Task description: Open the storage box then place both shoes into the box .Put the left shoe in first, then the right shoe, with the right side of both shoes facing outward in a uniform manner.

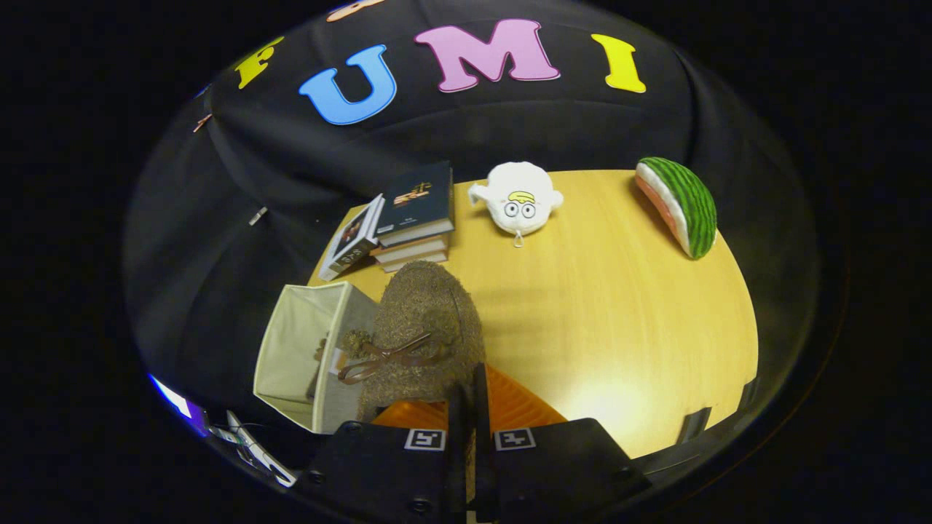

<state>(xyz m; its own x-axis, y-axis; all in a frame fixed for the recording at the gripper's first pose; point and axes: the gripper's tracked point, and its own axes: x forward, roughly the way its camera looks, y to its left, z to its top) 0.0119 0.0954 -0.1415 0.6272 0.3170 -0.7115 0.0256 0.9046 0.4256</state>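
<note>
Tongs (pixel 470 407) closed tight on rim of brown fuzzy fabric shoe (pixel 426 327) w/ brown ribbon bow (pixel 389 358), held up over light wood table (pixel 619 313). Just left of shoe: open beige fabric storage box (pixel 306 356), something dark inside, unclear what. Beyond: stack of dark books (pixel 415 218), white plush toy (pixel 518 198), watermelon-slice plush (pixel 681 205).
</note>
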